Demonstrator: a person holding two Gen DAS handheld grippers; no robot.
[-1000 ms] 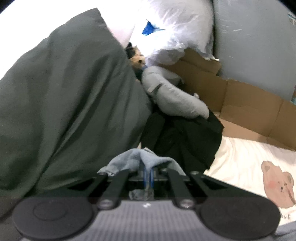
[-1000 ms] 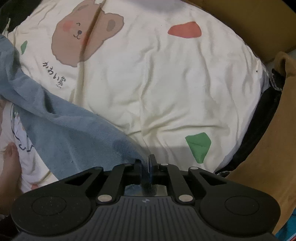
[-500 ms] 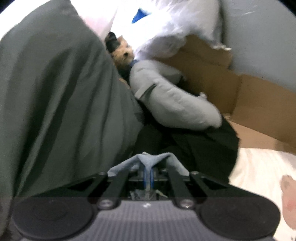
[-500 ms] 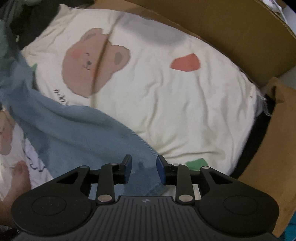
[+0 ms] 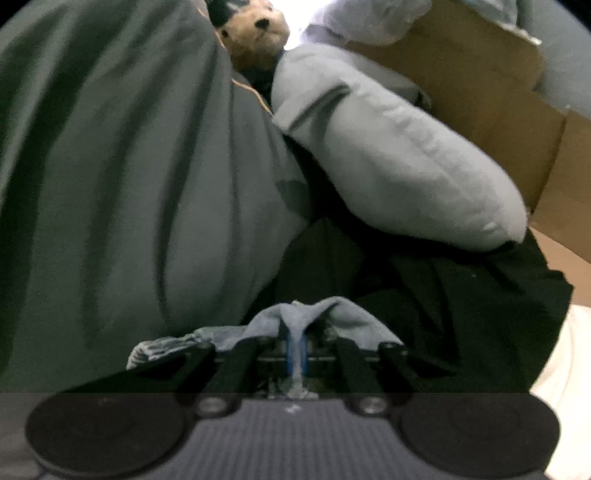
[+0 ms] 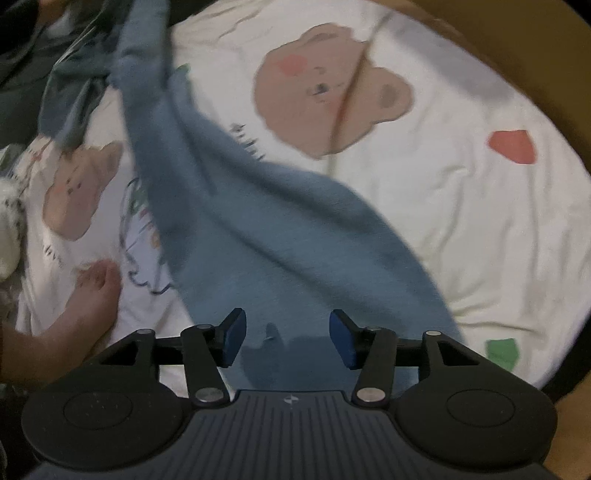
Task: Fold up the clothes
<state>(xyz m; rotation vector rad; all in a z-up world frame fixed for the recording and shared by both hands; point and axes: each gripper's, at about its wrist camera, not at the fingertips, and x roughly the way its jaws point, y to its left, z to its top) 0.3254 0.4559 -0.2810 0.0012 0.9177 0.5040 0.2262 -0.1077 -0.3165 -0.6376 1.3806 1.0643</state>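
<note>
A blue-grey garment (image 6: 258,229) stretches diagonally across the cream bear-print bedsheet (image 6: 461,206), from the upper left down to my right gripper (image 6: 286,338). That gripper is open, its blue pads (image 6: 233,338) apart, with the cloth lying loose beneath them. In the left wrist view my left gripper (image 5: 295,349) is shut on a bunched corner of the same garment (image 5: 295,319), held up in front of a dark green duvet (image 5: 110,184).
A black garment (image 5: 424,295), a pale grey garment (image 5: 399,158) and a plush bear (image 5: 258,33) lie behind the left gripper, against a cardboard box (image 5: 517,110). A person's bare foot (image 6: 88,295) rests on the sheet at lower left. Brown cardboard (image 6: 535,55) borders the sheet.
My right gripper went from shut on the blue garment to open, and the cloth dropped free. The left gripper carried its corner closer to the duvet and pile.
</note>
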